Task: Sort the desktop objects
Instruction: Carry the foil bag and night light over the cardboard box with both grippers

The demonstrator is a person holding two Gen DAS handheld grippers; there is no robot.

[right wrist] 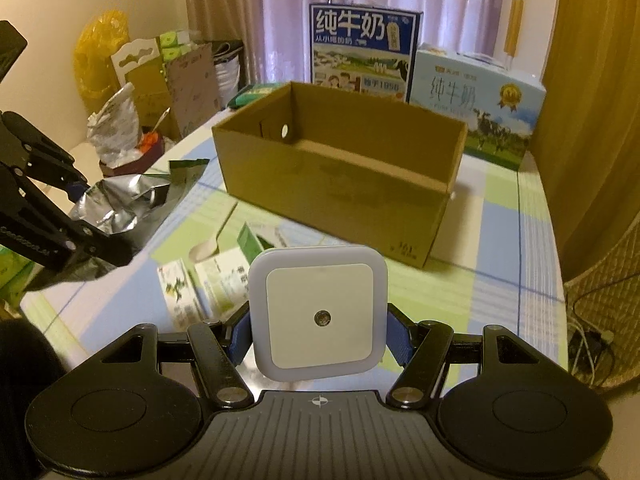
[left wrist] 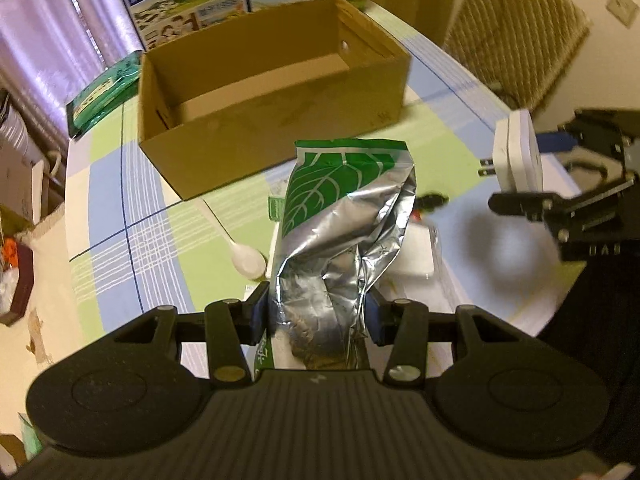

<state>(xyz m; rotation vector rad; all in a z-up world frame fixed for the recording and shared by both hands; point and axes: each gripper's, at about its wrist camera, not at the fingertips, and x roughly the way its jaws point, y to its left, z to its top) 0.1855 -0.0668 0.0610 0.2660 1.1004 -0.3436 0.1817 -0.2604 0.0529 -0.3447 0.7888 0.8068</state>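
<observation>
My left gripper (left wrist: 316, 316) is shut on a crumpled silver foil bag with a green leaf print (left wrist: 340, 216), held above the table in front of the open cardboard box (left wrist: 224, 148). That bag (right wrist: 124, 200) and the left gripper (right wrist: 86, 216) also show at the left of the right wrist view. My right gripper (right wrist: 318, 336) is shut on a white square plug-in night light (right wrist: 318, 312), lifted above the table, with the box (right wrist: 332, 184) ahead of it. Seen from the left wrist, the night light (left wrist: 518, 152) shows its prongs pointing left, between the right gripper's fingers (left wrist: 516, 202).
A white plastic spoon (left wrist: 248, 258) and small green-and-white cartons (right wrist: 224, 276) lie on the checked tablecloth (right wrist: 500, 240) before the box. Two milk cartons (right wrist: 364, 52) stand behind the box, a green packet (left wrist: 104, 92) beside it. A woven chair back (left wrist: 516, 32) stands at the right.
</observation>
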